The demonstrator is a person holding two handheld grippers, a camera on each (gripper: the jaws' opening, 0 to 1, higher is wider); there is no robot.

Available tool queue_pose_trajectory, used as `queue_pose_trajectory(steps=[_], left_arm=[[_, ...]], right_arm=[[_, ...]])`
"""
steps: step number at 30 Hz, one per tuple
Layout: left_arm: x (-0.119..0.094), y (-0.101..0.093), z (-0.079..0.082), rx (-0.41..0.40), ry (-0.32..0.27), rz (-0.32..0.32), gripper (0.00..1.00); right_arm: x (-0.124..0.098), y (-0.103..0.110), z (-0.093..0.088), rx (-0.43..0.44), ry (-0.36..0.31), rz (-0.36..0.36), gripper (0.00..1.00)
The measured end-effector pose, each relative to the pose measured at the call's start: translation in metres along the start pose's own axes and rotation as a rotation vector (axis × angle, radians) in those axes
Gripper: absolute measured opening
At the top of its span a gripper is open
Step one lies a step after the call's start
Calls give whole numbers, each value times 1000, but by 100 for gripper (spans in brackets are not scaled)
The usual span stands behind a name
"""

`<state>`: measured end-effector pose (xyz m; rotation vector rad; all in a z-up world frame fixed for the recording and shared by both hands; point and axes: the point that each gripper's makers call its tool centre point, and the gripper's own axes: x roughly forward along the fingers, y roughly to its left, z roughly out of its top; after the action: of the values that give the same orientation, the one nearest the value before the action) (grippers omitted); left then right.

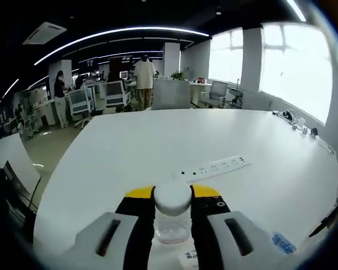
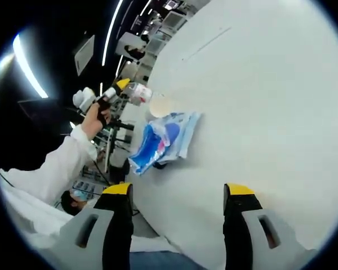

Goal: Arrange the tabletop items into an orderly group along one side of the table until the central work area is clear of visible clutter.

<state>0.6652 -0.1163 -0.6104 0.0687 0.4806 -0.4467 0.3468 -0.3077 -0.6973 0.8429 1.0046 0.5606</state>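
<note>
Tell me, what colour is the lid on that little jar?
White, on a clear jar; the left gripper view shows it best.

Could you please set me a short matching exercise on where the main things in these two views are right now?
Things:
1. clear jar with white lid
2. power strip
3. blue and white packet
4. right tool

States:
a. lying flat mid-table, beyond the left tool
b. open, holding nothing
c. lying at the table edge beside a round white lid
d. clamped between two jaws

Pairs: 1-d, 2-a, 3-c, 4-b
</note>
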Motion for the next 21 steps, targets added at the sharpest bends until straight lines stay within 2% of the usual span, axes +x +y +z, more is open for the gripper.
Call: queue_pose_trajectory(steps=[4,7,10,21], left_arm=[[5,6,-1,8,5,20,22],[5,12,-2,-29,-3,60,22],[3,7,-3,-30,-25,70,22],[2,8,-3,-38,-68,87,22]], right_arm=[[0,1,-1,-4,2,3,63],[0,2,-1,12,1,13,63],[1,3,-2,19,3,17,63],[2,3,-5,12,14,19,63]])
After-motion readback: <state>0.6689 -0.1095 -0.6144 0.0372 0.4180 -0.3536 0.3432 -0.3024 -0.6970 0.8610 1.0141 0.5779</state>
